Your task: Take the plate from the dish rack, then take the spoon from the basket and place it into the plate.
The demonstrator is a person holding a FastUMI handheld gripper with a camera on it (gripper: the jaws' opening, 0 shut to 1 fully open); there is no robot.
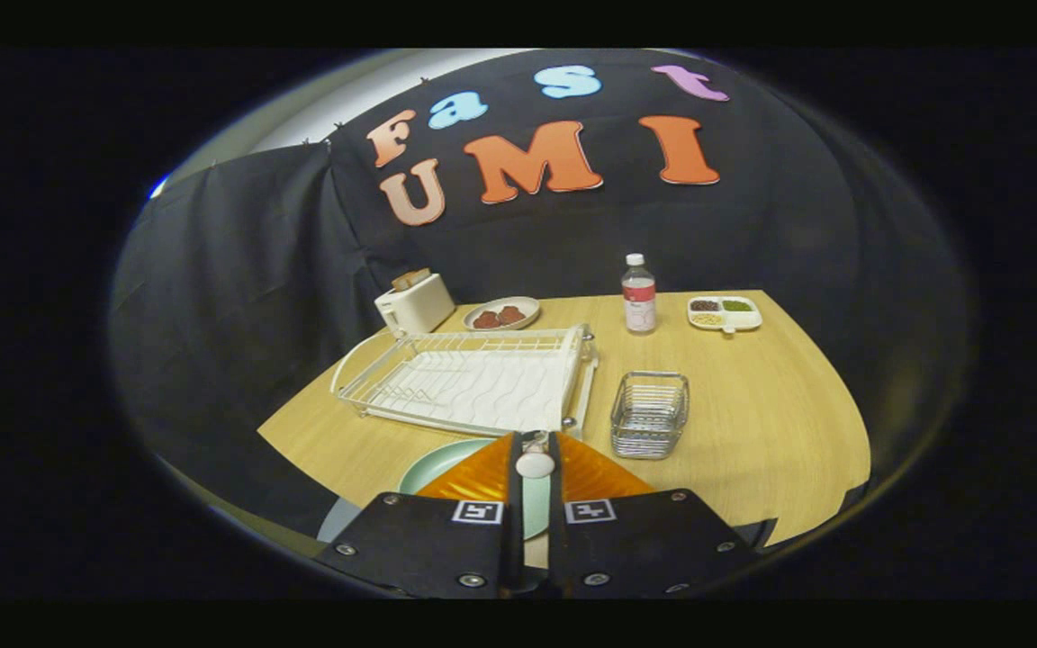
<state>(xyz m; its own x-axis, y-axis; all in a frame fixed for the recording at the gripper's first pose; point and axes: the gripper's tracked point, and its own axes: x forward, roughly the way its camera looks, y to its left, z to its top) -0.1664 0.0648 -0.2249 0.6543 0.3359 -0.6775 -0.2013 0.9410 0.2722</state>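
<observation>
My gripper [534,437] is shut on a white spoon [535,465], whose rounded end shows between the two fingers. Right beneath the fingers a pale green plate [440,464] lies flat on the wooden table [780,432], with the spoon held above it. Just beyond the fingertips stands the white wire dish rack [473,378], with nothing in its slots. To the right of the rack, the small metal wire basket [650,414] holds nothing that I can see.
Along the table's far side stand a white toaster [414,303], a dish with red food [501,314], a clear bottle [638,294] and a divided snack tray [724,312]. Bare tabletop lies to the right of the basket.
</observation>
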